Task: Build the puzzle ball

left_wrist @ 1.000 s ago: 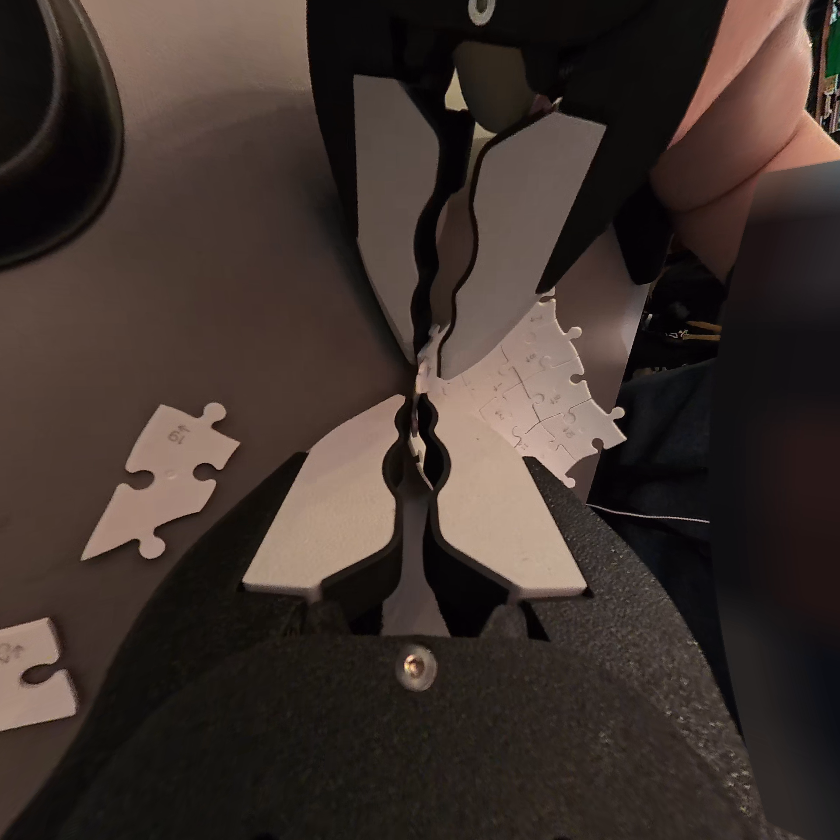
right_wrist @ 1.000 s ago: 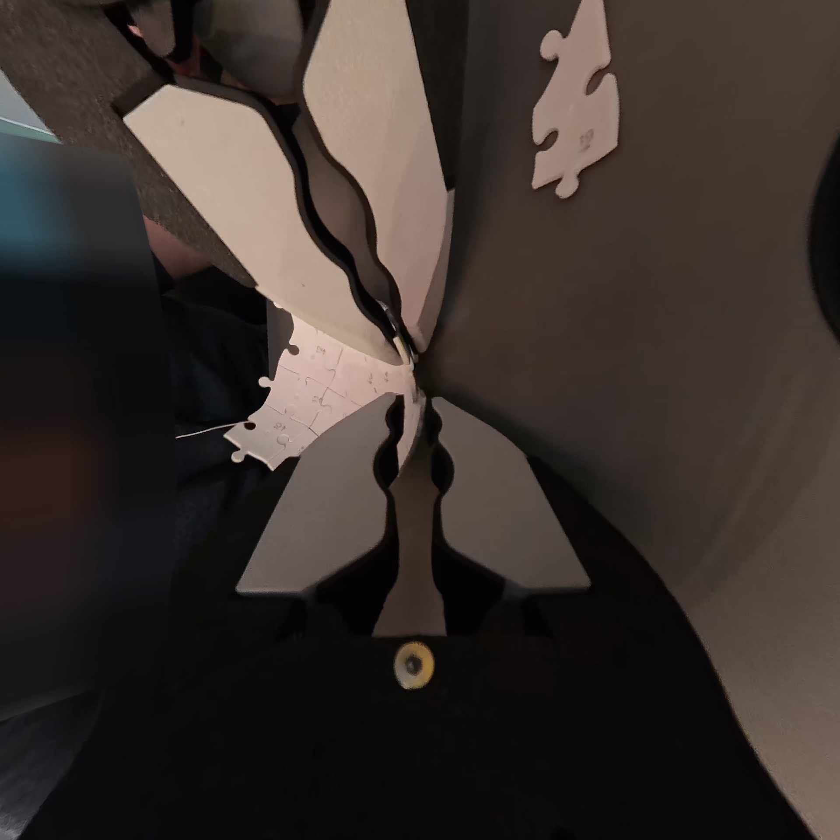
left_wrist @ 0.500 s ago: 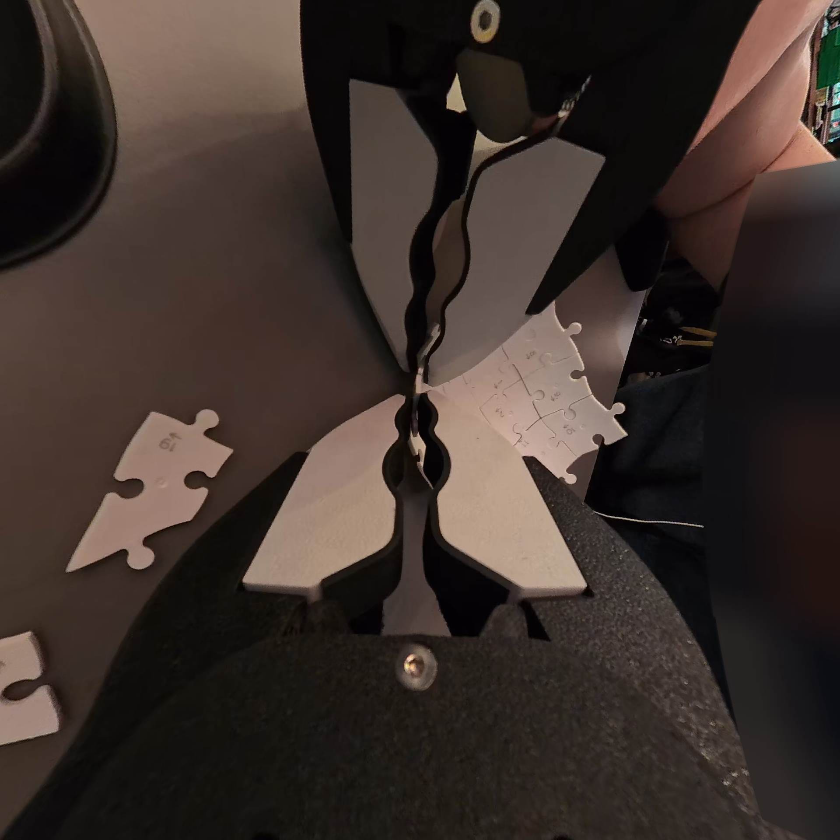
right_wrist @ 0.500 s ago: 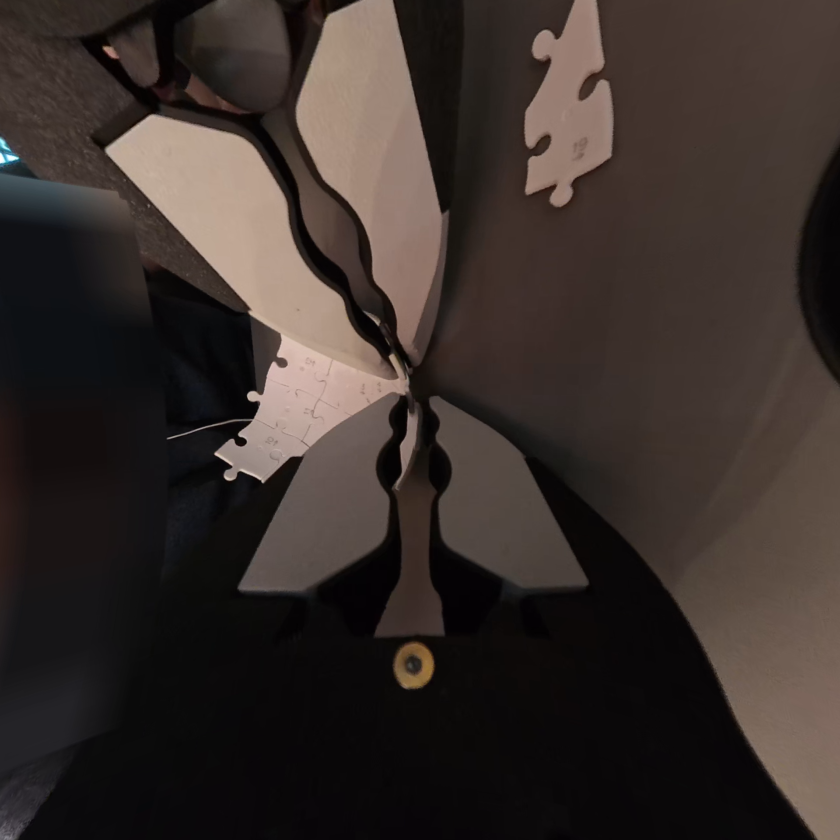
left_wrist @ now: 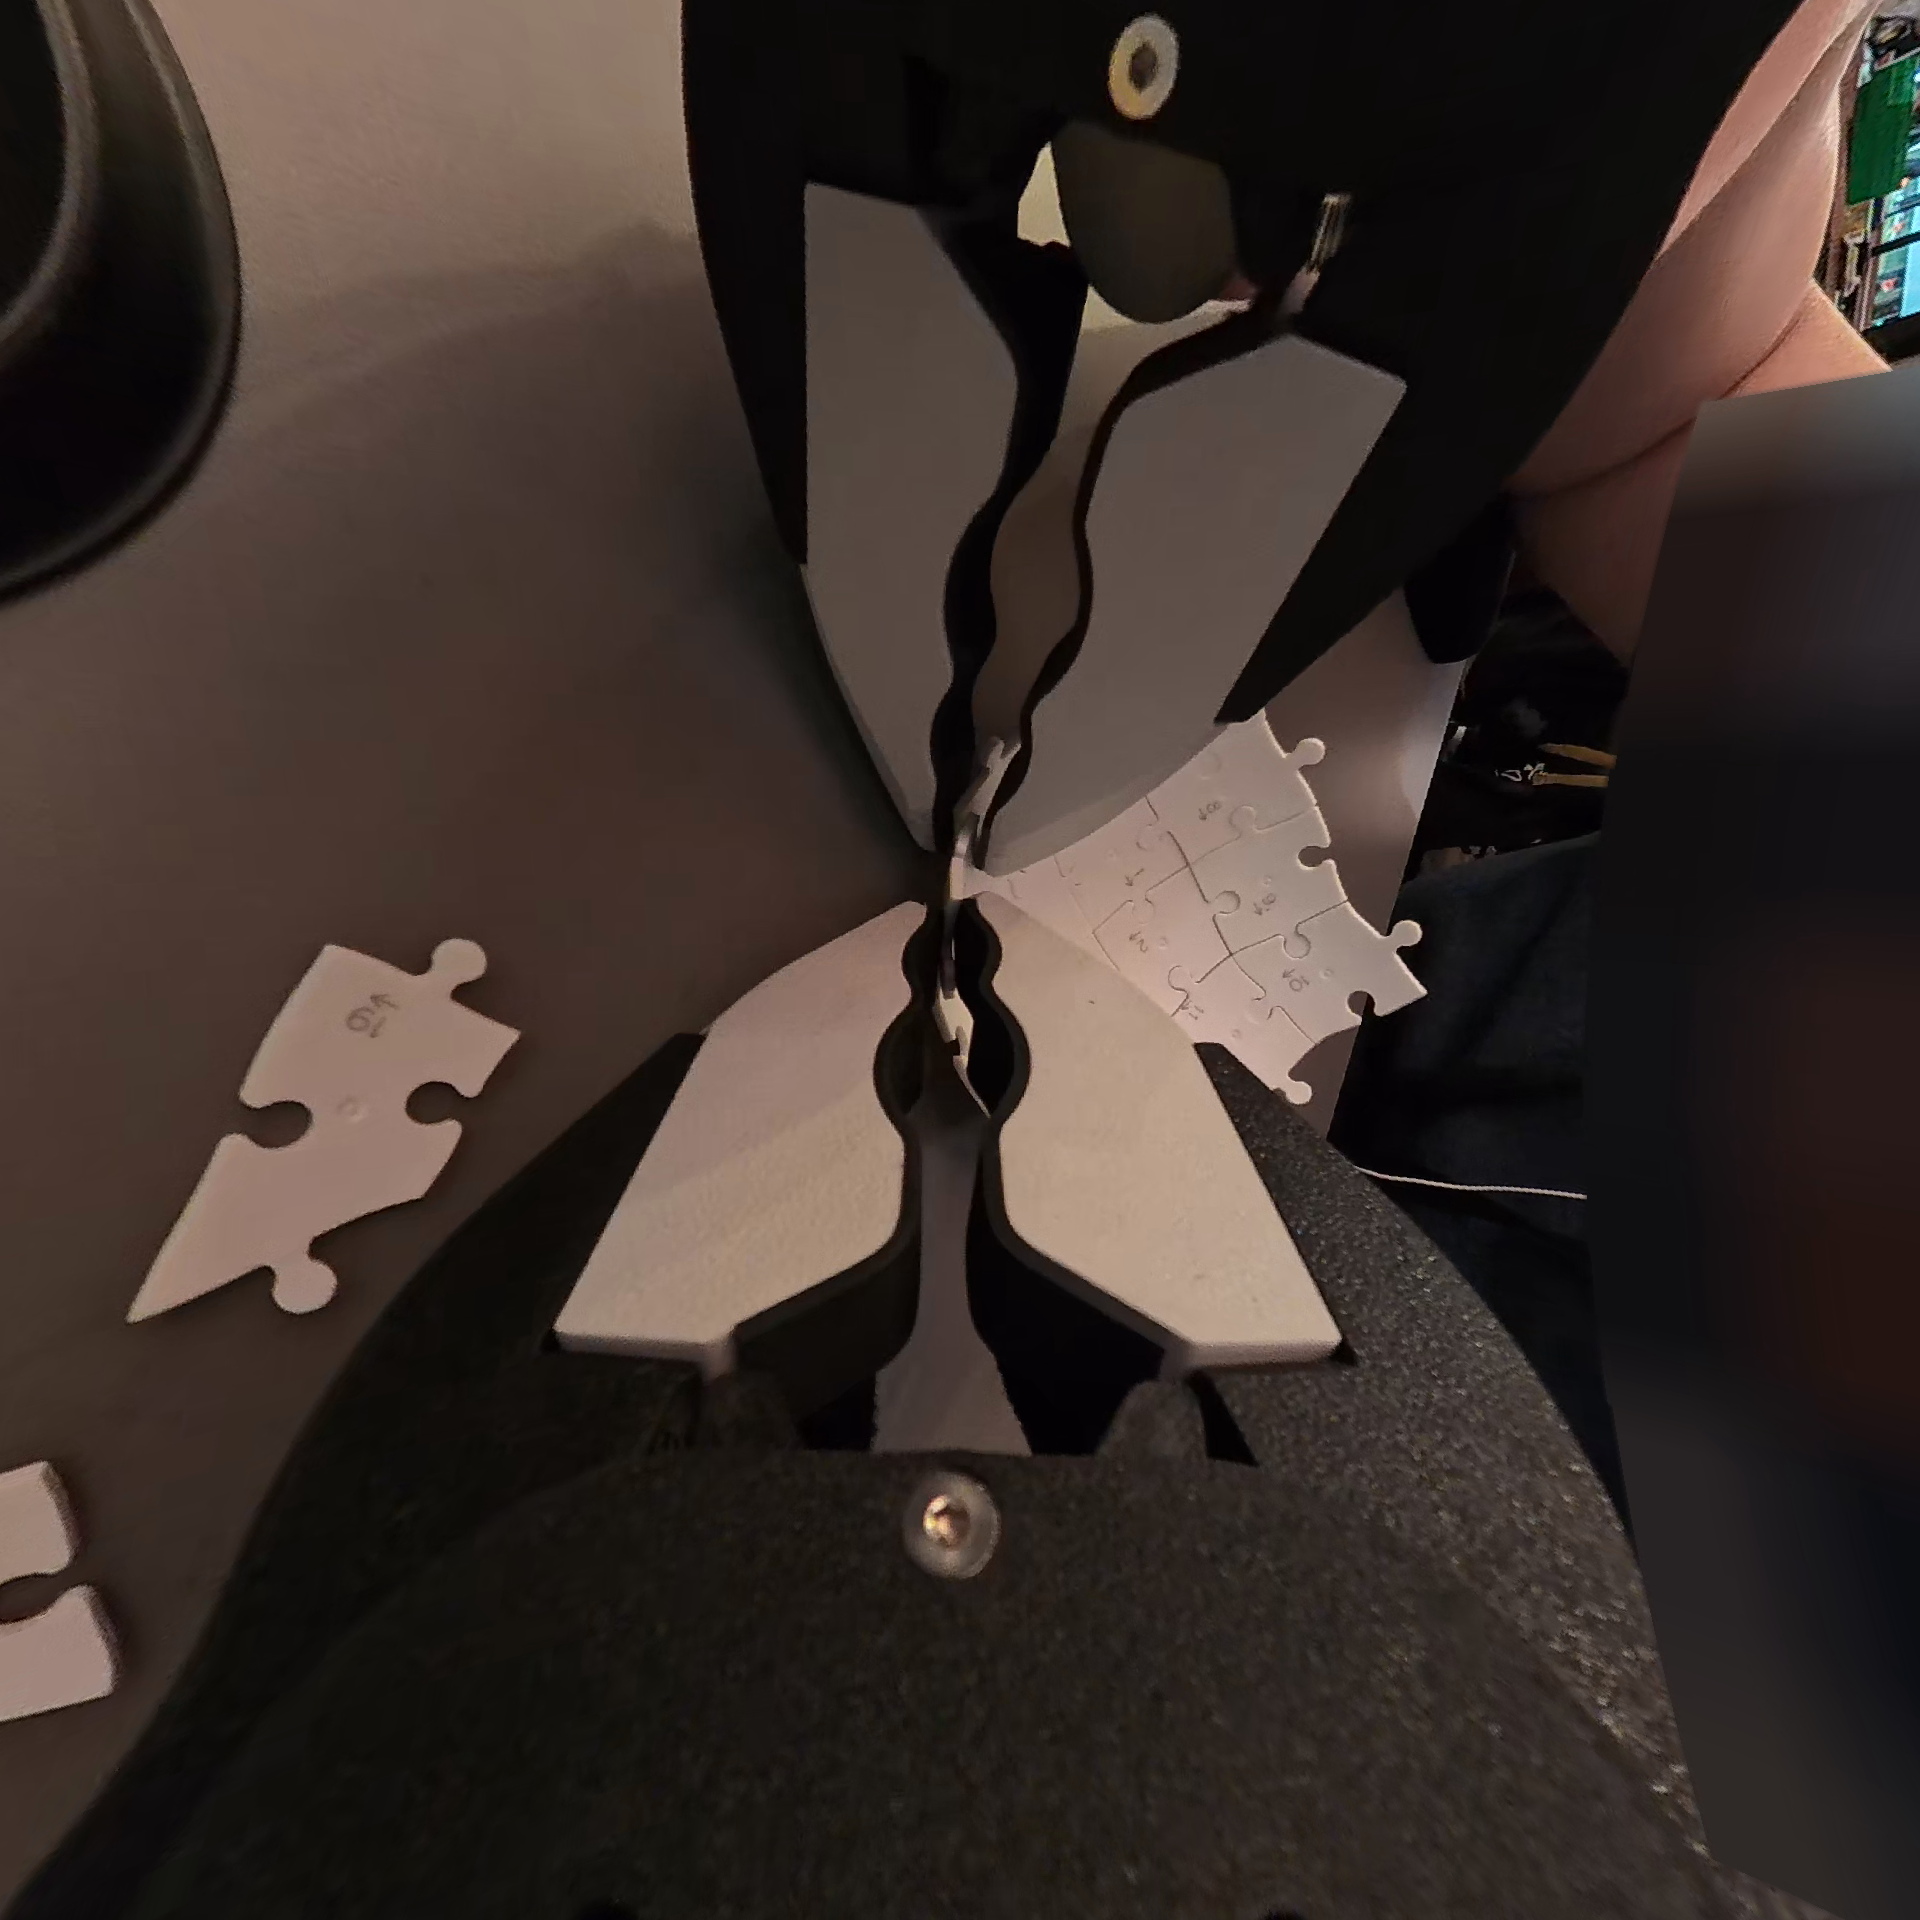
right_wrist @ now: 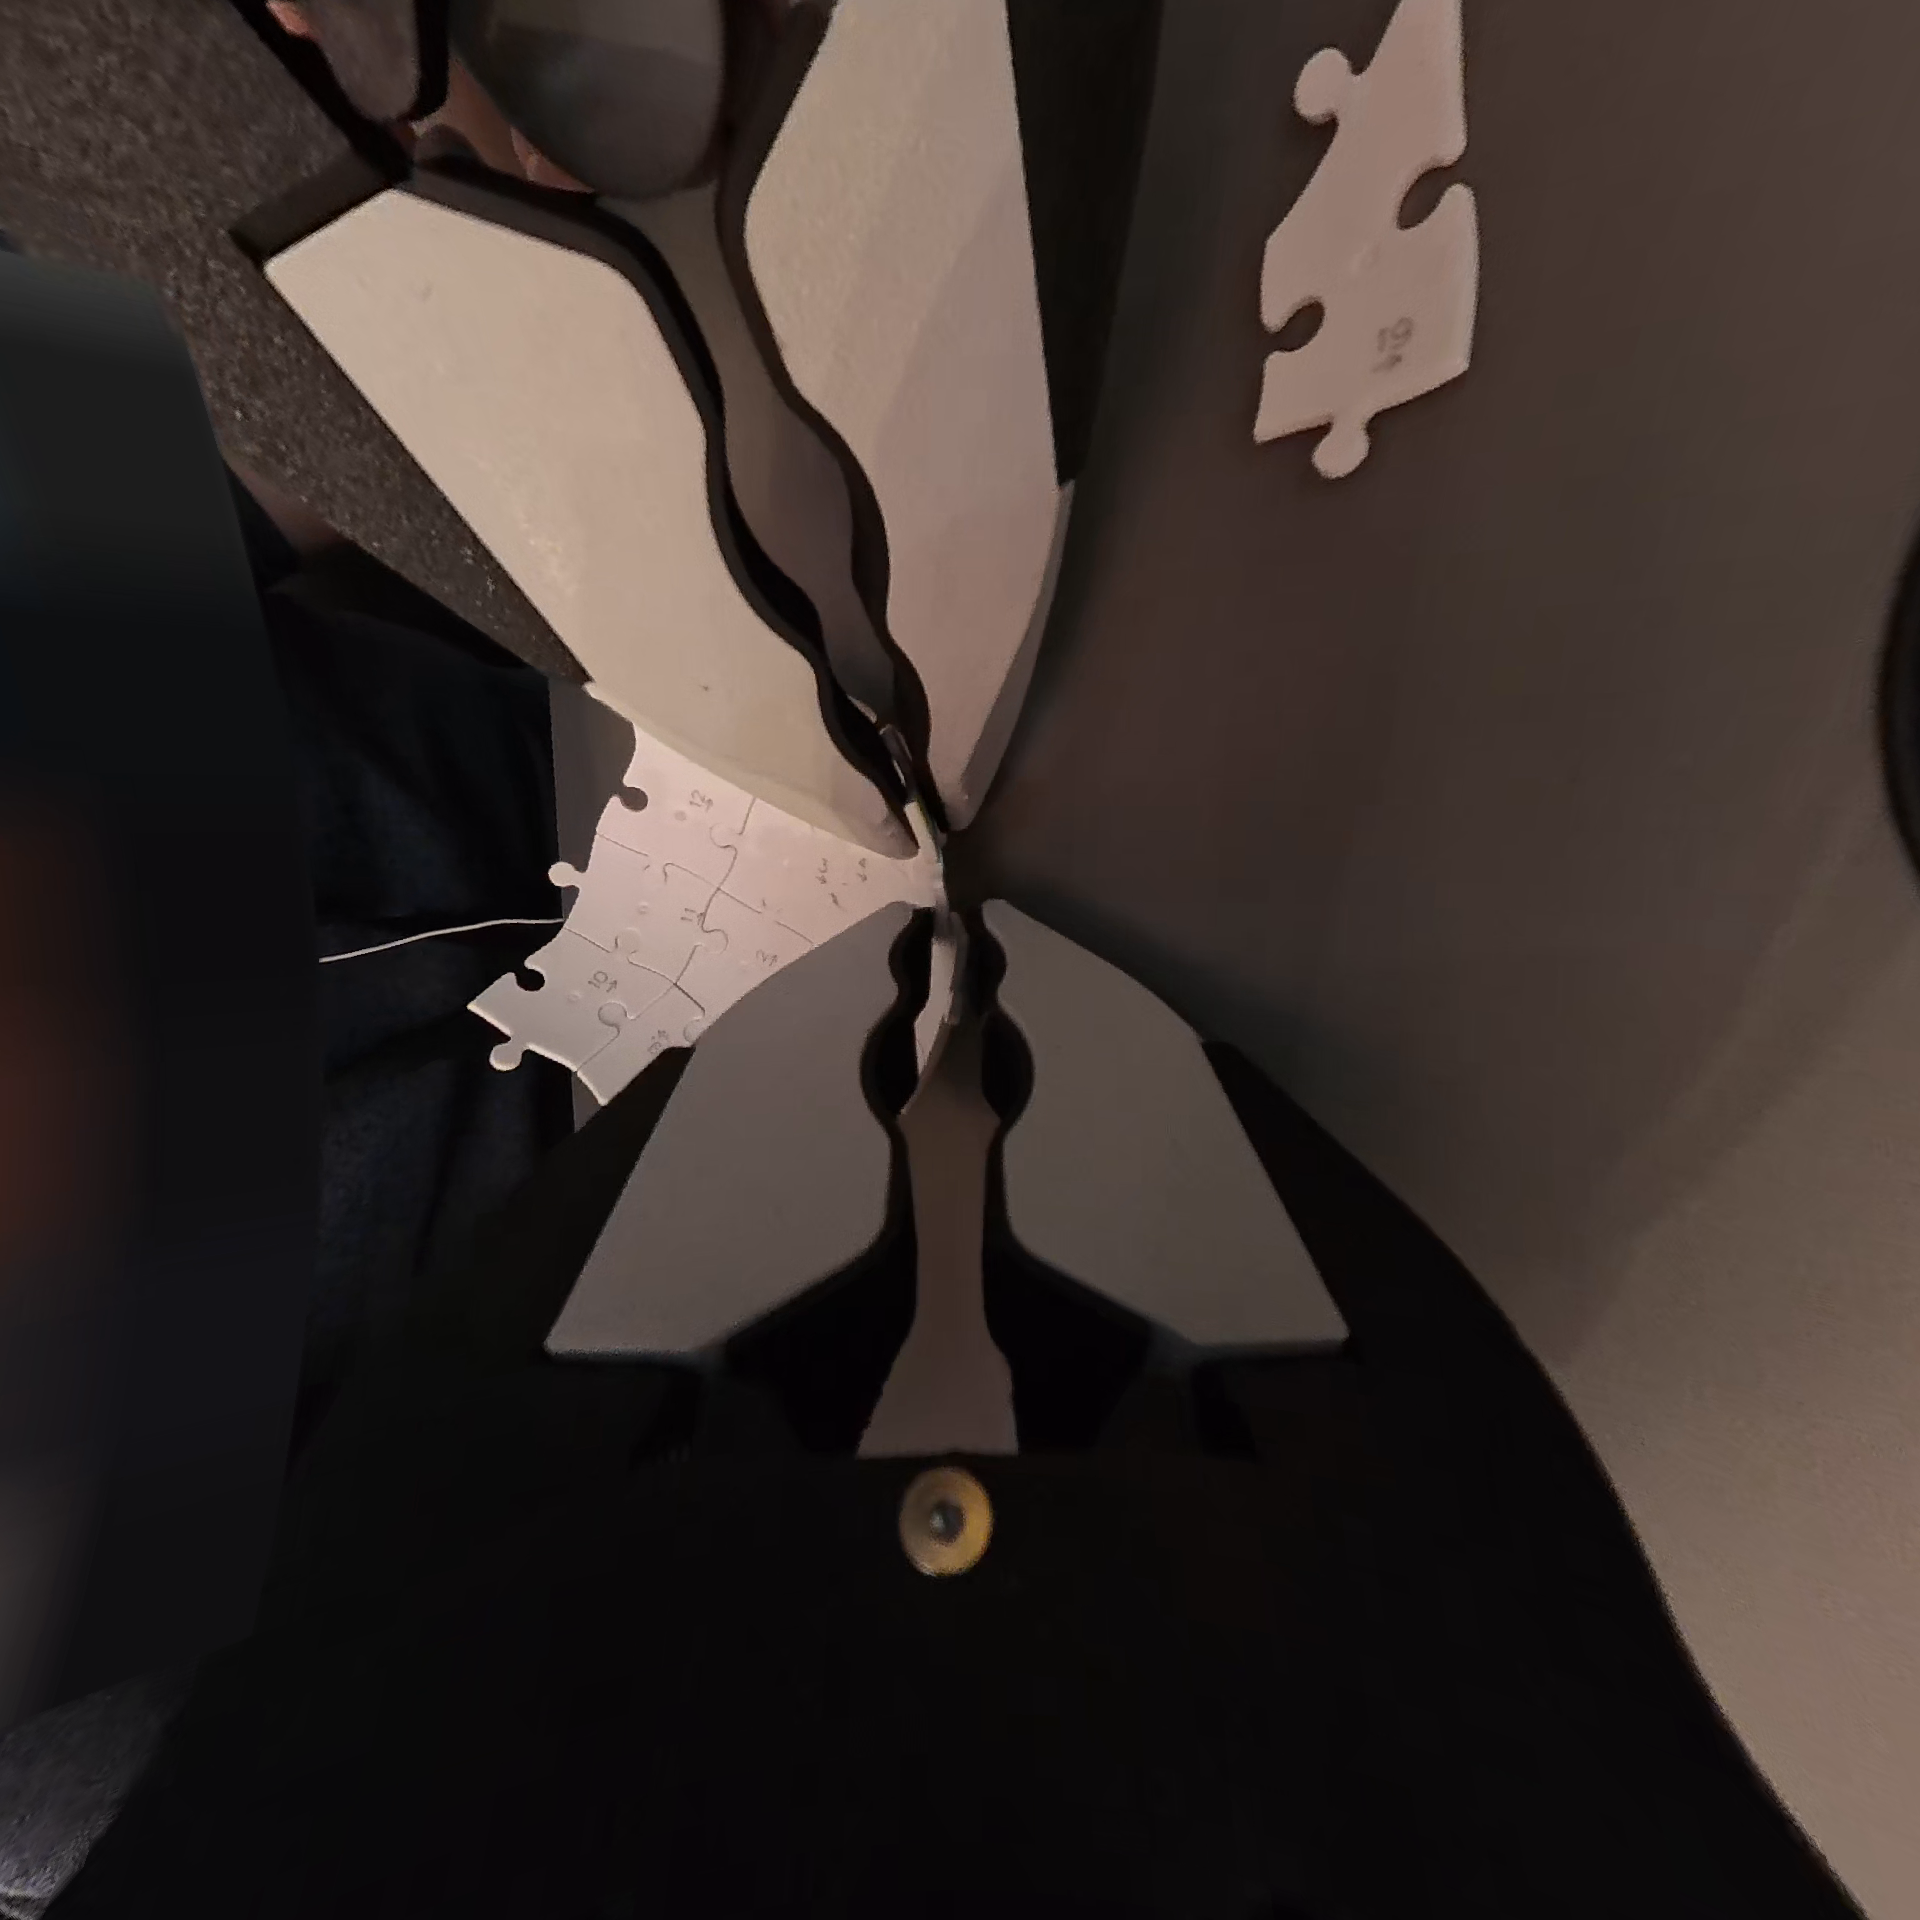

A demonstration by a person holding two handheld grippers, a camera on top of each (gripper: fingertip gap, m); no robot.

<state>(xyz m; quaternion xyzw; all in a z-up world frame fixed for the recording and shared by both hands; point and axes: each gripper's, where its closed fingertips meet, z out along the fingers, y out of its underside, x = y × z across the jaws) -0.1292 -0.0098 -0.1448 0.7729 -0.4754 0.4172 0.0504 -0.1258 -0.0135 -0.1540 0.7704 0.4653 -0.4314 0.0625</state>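
Both tongs meet tip to tip above the grey surface. Left tongs closed on the edge of the assembled puzzle section; right tongs pinch the same curved white section from the opposite side. Loose puzzle piece lies flat, well apart; another piece at the frame edge.

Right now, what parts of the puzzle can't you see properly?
- Left wrist view: the joined puzzle section is partly hidden by both grippers' fingers.
- Left wrist view: a loose puzzle piece is cut off by the left edge.
- Right wrist view: the left gripper and right gripper cover the spot where they pinch the section.
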